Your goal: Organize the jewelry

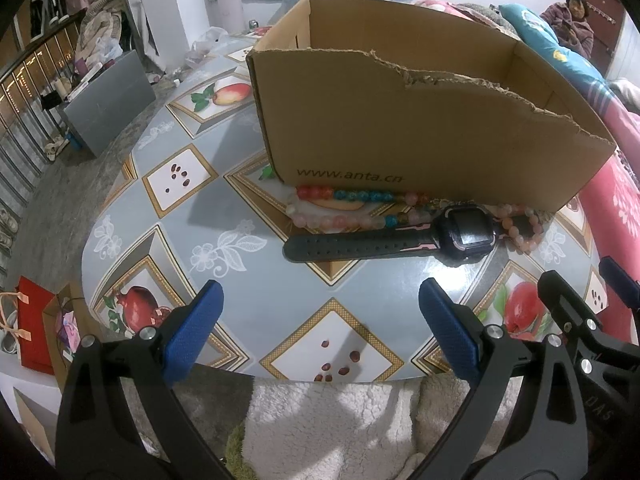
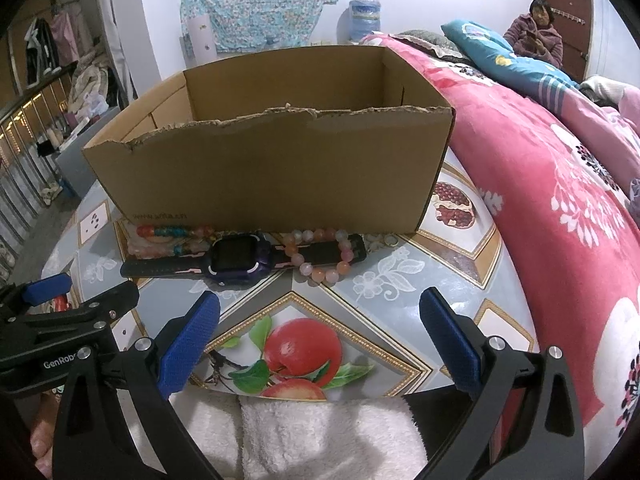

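Observation:
A black smartwatch (image 1: 464,234) (image 2: 236,258) lies flat on the table in front of an open cardboard box (image 1: 400,132) (image 2: 272,176). A long multicoloured bead string (image 1: 344,196) (image 2: 172,232) lies against the box's front wall, behind the watch. A pink bead bracelet (image 2: 320,256) (image 1: 520,228) lies over the watch strap's right end. My left gripper (image 1: 320,328) is open and empty, near the table's front edge, short of the watch. My right gripper (image 2: 320,332) is open and empty, just to its right, also short of the watch.
The round table (image 1: 248,280) has a fruit-patterned cloth. A pink floral quilt (image 2: 560,208) on a bed borders the table's right. A white fleece (image 2: 320,436) lies below the front edge. A red bag (image 1: 36,324) stands on the floor at left. A person (image 2: 534,32) sits far back.

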`<state>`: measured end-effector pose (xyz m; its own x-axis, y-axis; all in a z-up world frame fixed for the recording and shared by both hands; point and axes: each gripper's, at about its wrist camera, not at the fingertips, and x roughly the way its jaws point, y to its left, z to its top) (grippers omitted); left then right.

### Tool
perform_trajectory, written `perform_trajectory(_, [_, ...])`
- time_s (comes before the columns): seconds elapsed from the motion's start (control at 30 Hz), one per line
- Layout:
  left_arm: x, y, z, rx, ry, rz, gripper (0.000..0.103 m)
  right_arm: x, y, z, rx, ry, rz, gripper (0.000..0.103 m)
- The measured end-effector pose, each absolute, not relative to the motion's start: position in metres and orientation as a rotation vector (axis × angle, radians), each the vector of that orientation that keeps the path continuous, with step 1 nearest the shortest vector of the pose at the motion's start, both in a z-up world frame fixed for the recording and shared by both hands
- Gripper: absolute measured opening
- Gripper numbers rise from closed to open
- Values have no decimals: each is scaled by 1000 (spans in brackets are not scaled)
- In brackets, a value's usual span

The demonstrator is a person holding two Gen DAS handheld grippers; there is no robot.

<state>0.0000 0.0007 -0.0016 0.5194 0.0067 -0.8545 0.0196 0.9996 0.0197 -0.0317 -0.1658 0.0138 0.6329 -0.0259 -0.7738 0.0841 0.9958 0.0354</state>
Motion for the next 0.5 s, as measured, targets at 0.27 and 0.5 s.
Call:
perform_trajectory(0.27, [0, 1, -2, 28, 1024, -8, 94, -33, -167, 16, 70, 886, -58, 98])
perform_trajectory(0.5, [0, 1, -2, 29, 1023, -9, 94, -33, -167, 16, 69, 885, -58, 98])
